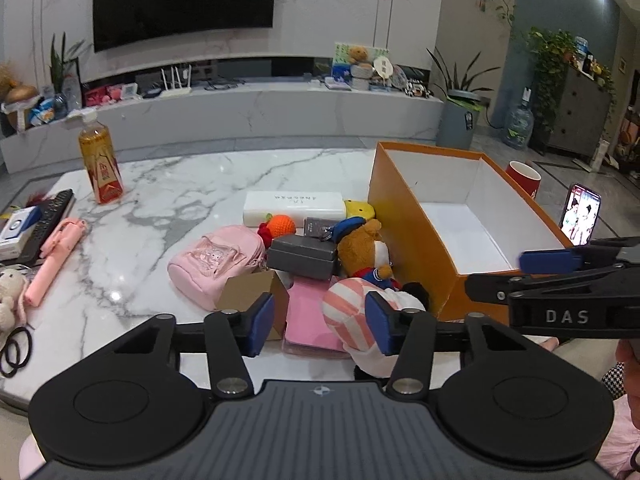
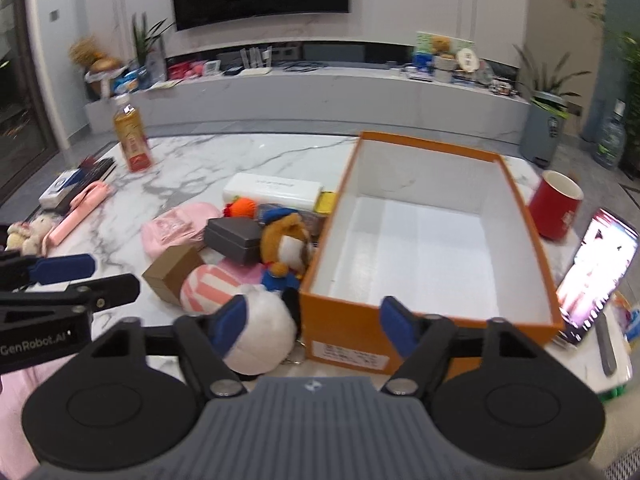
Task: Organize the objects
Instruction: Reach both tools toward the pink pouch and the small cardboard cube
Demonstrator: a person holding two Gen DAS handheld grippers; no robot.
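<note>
Your left gripper [image 1: 320,326] is unclenched, straddling the pink-striped white plush toy [image 1: 352,312]; right gripper [image 2: 314,324] is unclenched too. Toy lies just left of the empty orange cardboard box [image 1: 404,208], nearest your left hand.

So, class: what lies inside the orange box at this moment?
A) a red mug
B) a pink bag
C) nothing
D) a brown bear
C: the orange box shows only its bare white floor; the bear and pink bag lie left of it, the mug right.
</note>
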